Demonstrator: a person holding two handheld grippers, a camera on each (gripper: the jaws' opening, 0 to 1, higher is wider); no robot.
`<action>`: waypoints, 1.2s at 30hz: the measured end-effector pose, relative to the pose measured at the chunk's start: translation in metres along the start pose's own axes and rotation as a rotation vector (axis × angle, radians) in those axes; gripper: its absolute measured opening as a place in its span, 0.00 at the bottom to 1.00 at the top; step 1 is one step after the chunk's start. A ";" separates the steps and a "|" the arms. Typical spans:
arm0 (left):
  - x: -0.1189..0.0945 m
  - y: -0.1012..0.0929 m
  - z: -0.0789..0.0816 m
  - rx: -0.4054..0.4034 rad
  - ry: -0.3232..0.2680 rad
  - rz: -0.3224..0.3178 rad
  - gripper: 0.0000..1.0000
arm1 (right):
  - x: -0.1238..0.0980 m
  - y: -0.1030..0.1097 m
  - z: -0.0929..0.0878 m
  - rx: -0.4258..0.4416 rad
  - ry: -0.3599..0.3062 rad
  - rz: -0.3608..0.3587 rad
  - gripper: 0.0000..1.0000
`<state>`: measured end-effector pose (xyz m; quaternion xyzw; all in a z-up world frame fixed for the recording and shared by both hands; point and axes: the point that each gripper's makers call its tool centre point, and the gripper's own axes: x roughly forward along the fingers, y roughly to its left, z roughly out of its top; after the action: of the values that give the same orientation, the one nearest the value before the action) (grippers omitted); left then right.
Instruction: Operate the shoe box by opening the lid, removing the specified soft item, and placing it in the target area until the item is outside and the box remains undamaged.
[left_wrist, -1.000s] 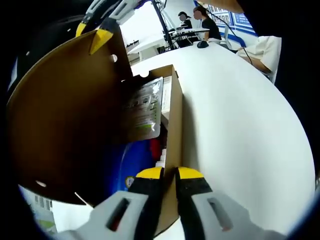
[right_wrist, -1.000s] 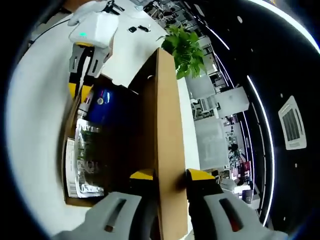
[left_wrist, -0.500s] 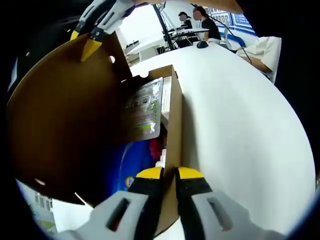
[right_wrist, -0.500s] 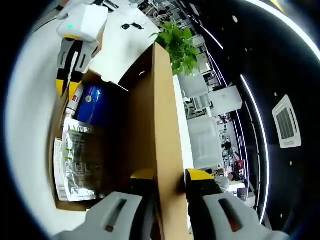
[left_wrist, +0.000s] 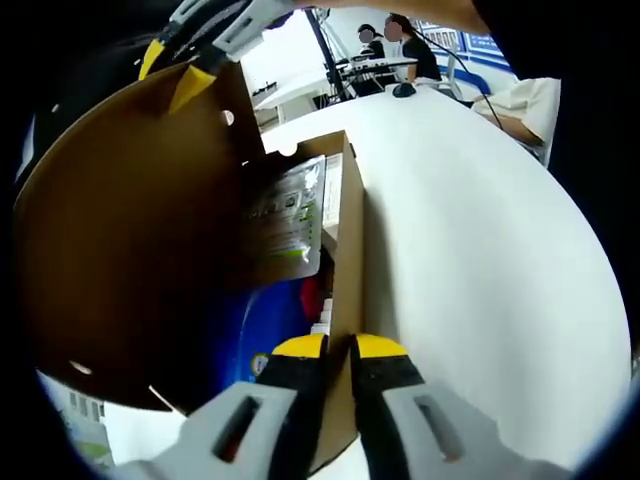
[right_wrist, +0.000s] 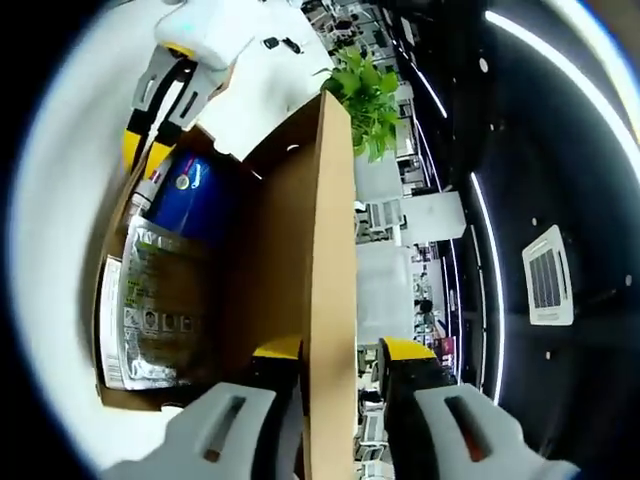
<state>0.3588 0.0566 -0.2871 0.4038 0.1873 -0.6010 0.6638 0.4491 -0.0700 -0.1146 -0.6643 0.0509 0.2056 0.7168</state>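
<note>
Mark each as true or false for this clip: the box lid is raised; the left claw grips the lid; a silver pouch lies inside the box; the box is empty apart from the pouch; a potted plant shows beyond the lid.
1. The lid is raised: true; the right claw clamps its edge.
2. The left claw grips the lid: false; it is closed on the side wall of the shoe box.
3. A silver pouch lies inside the box: true.
4. The box holds nothing else: false; a blue item sits beside the pouch.
5. A green plant shows beyond the lid: true, though no pot is visible.
</note>
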 end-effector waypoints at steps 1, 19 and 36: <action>0.000 0.000 0.000 -0.001 0.001 0.001 0.09 | -0.002 0.002 0.001 -0.004 -0.003 -0.006 0.27; 0.000 0.000 0.000 -0.005 0.000 -0.002 0.09 | -0.003 0.002 0.003 -0.029 -0.031 -0.074 0.27; 0.000 0.001 0.000 -0.006 -0.001 -0.003 0.09 | -0.006 0.007 0.005 -0.059 -0.041 -0.064 0.30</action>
<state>0.3596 0.0560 -0.2868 0.4013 0.1894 -0.6015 0.6643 0.4400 -0.0664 -0.1187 -0.6821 0.0090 0.1975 0.7040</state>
